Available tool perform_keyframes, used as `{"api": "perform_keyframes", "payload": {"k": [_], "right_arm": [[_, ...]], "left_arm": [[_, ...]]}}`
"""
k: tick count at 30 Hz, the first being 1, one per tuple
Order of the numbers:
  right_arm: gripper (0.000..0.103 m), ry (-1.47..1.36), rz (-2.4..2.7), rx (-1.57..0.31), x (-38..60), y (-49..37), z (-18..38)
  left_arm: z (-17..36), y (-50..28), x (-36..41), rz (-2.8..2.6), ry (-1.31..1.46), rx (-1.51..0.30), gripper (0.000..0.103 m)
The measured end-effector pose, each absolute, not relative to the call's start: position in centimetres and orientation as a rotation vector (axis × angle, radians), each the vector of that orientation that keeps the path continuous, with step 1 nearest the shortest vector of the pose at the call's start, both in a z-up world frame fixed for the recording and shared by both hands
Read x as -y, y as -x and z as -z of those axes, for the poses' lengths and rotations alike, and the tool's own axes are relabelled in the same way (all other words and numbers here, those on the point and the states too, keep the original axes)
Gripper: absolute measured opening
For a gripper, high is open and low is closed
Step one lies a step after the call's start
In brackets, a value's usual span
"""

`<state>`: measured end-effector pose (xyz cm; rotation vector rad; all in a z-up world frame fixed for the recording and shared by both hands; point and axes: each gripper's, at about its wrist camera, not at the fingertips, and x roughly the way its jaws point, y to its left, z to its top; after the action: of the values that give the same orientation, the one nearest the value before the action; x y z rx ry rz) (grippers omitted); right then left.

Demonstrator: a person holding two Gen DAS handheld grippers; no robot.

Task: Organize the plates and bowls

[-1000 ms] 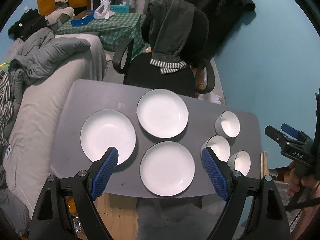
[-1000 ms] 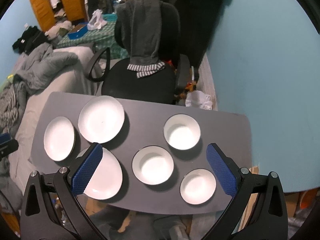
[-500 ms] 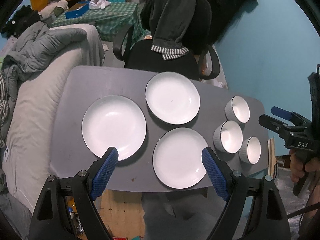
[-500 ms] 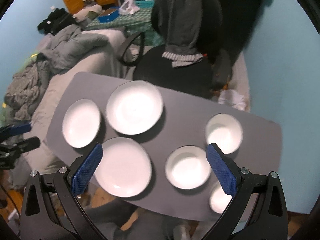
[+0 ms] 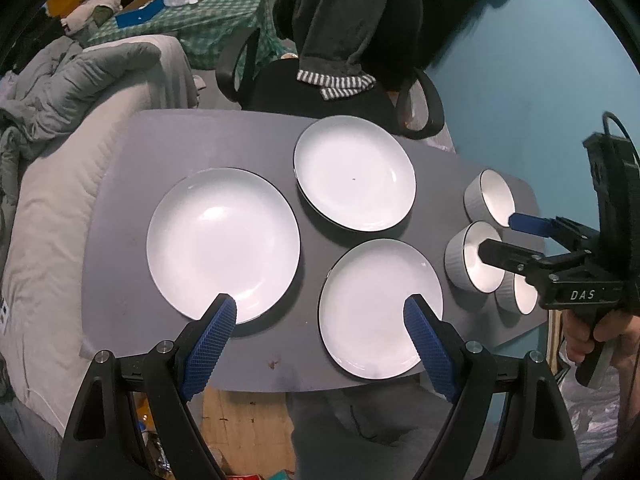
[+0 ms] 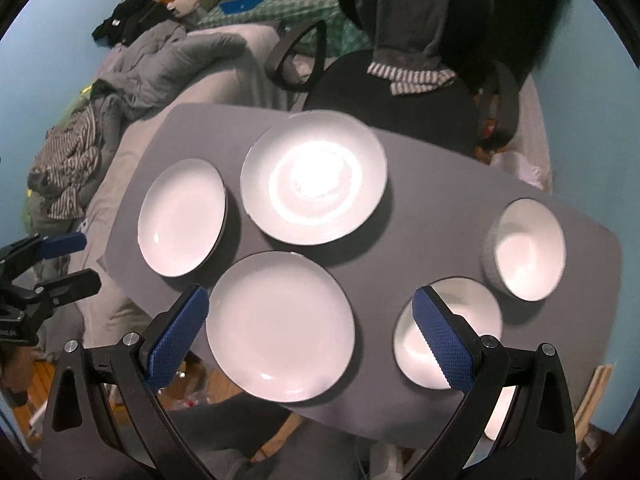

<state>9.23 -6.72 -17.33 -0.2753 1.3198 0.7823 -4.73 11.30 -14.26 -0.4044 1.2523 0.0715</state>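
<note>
Still at the start, by the look of it: nothing is stacked, nothing is gripped. Grey table (image 5: 192, 148) holds three white plates and three white bowls, all separate. Left plate (image 5: 223, 243), far plate (image 5: 354, 172) and near plate (image 5: 381, 307) form a loose triangle on the table's left and middle, edges near each other but not overlapping. Bowls sit in a cluster at the right end: far bowl (image 5: 494, 197), middle bowl (image 5: 472, 257), near bowl (image 5: 522, 294), partly hidden behind the right gripper in the left view.

Left gripper (image 5: 320, 316) hovers above the near edge, jaws wide, empty, blue pads framing the gap between left plate and near plate. Right gripper (image 6: 312, 312) is also up in the air, jaws wide, nothing held; near plate (image 6: 280, 326) lies between its pads in view and the middle bowl (image 6: 448, 332) sits just behind its right pad. Both hover above the table, touching nothing.

Judgement: the step in hand is approach and target choice. Next move calls for picking one piece, probably a plate rim or a bowl wall, dropping down, closing on the edge, then lifting it onto a like piece. Plates are flat and glossy, so the pad needs to get under the rim; slip risk. Bowls are close together, so there is little clearance for a jaw between them.

Background: office chair (image 5: 340, 92) with draped clothes, bed to the left.
</note>
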Motion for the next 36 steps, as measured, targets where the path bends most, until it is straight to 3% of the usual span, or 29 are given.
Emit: {"api": "perform_keyframes", "payload": {"k": [24, 36], "right_arm": [[0.101, 0.228, -0.795, -1.699, 4.9, -12.1, 28.6], [0.101, 0.216, -0.822, -1.686, 5.4, -12.0, 28.8]], "left_arm": [[24.0, 3.2, -10.4, -0.006, 0.454, -1.421, 0.087], [26.6, 4.6, -10.4, -0.027, 0.526, -1.460, 0.087]]}}
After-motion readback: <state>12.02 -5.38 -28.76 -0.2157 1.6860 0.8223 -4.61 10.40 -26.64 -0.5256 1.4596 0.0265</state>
